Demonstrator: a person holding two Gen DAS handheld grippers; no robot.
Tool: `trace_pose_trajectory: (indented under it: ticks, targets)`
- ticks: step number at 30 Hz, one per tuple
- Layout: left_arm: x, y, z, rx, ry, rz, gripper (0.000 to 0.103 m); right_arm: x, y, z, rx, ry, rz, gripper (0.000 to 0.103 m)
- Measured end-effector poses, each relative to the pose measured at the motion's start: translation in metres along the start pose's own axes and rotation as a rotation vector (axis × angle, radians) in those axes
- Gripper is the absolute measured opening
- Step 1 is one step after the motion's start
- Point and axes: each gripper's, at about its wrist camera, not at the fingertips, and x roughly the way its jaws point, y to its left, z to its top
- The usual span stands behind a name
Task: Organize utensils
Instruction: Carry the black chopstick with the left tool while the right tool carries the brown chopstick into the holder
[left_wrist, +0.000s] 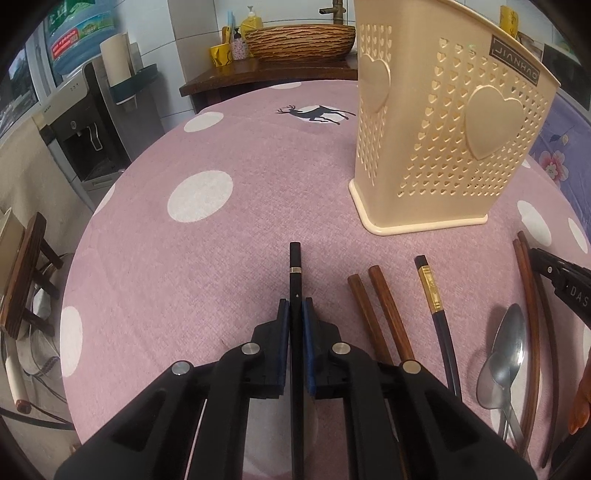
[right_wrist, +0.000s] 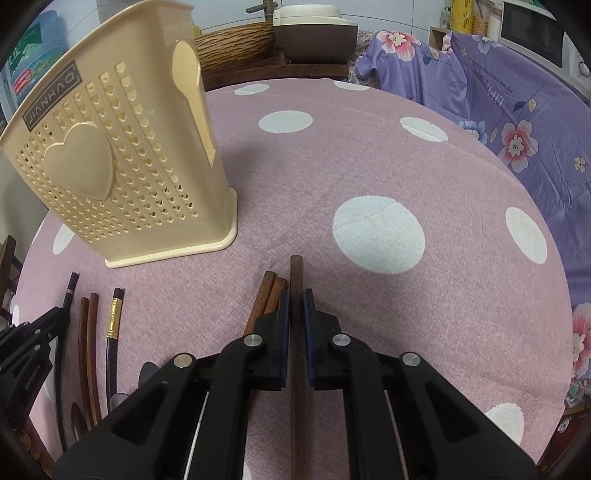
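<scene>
Both tongs are shut tight: left tongs (left_wrist: 295, 308) pinch a black chopstick (left_wrist: 295, 266), right tongs (right_wrist: 294, 299) pinch a brown wooden chopstick (right_wrist: 295, 273). On the table (left_wrist: 221, 236) near me stands the big holder (left_wrist: 443, 147). Sticks feel light, stiff, slippery, so I grip near the thick end.

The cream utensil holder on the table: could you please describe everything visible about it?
The cream utensil holder looks like plastic, with walls perforated by small hearts, larger raised hearts and a dark label. It widens upward from a flat flared base, standing upright on the pink dotted tablecloth. Nothing but the cloth touches it; its inside is hidden.
</scene>
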Motion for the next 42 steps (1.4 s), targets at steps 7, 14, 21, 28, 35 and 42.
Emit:
trace_pose_trajectory:
  ticks: [7, 14, 21, 28, 35, 42]
  targets:
    - [-0.001, 0.003, -0.002, -0.021, -0.009, 0.004, 0.008, -0.004, -0.005, -0.001, 0.016, -0.019, 0.039, 0.008]
    - [-0.027, 0.014, 0.005, -0.064, -0.09, -0.027, 0.008, -0.033, -0.016, 0.009, 0.035, -0.12, 0.109, 0.008]
    - [-0.102, 0.03, 0.021, -0.111, -0.282, -0.074, 0.008, -0.096, -0.024, 0.022, -0.008, -0.303, 0.161, 0.008]
    - [-0.144, 0.038, 0.033, -0.124, -0.398, -0.077, 0.008, -0.159, -0.03, 0.033, -0.055, -0.436, 0.2, 0.008]
    - [-0.152, 0.049, 0.033, -0.141, -0.42, -0.096, 0.008, -0.179, -0.033, 0.028, -0.058, -0.461, 0.216, 0.008]
    - [-0.157, 0.054, 0.035, -0.15, -0.44, -0.102, 0.008, -0.183, -0.029, 0.031, -0.073, -0.471, 0.217, 0.008]
